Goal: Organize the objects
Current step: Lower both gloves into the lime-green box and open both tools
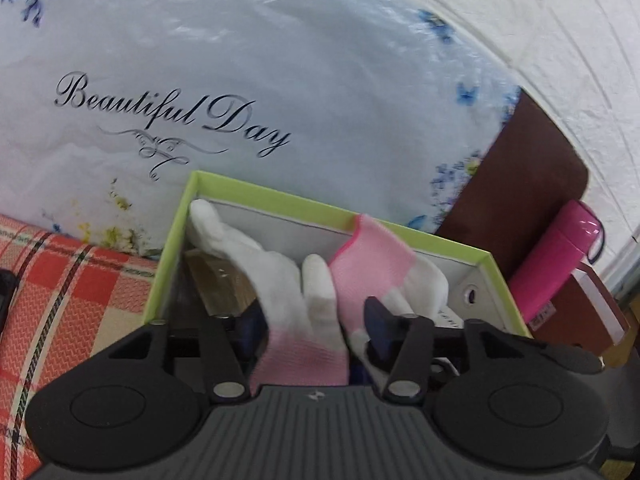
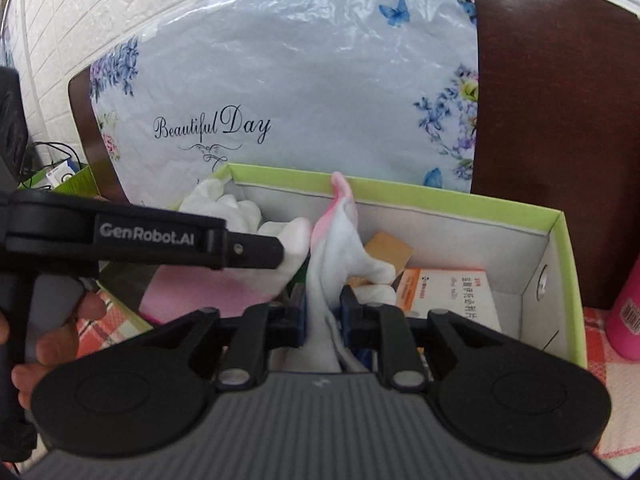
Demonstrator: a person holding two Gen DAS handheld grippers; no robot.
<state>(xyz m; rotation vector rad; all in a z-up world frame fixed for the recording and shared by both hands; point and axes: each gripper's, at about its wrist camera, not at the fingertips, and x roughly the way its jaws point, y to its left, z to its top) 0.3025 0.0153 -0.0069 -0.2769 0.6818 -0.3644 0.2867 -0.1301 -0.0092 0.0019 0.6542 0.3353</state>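
A green-rimmed cardboard box (image 1: 280, 196) (image 2: 440, 196) stands open on the plaid cloth, and both grippers reach into it. Two white gloves with pink cuffs hang into the box. One glove (image 1: 304, 300) lies between the fingers of my left gripper (image 1: 316, 328), whose jaws stand wide and do not press it. The other glove (image 2: 336, 240) rises between the fingers of my right gripper (image 2: 323, 312), brushing both pads in a narrow gap, its pink cuff draped on the far rim. The left gripper (image 2: 276, 254) also shows side-on in the right wrist view, held by a hand (image 2: 48, 344).
Inside the box lie an orange-and-white carton (image 2: 448, 292) and a wooden block (image 1: 224, 284). Behind it leans a plastic-wrapped "Beautiful Day" floral cushion (image 1: 280, 80) against a brown board (image 1: 520, 180). A pink bottle (image 1: 560, 256) (image 2: 628, 312) stands right of the box. Red plaid cloth (image 1: 60, 280) covers the surface.
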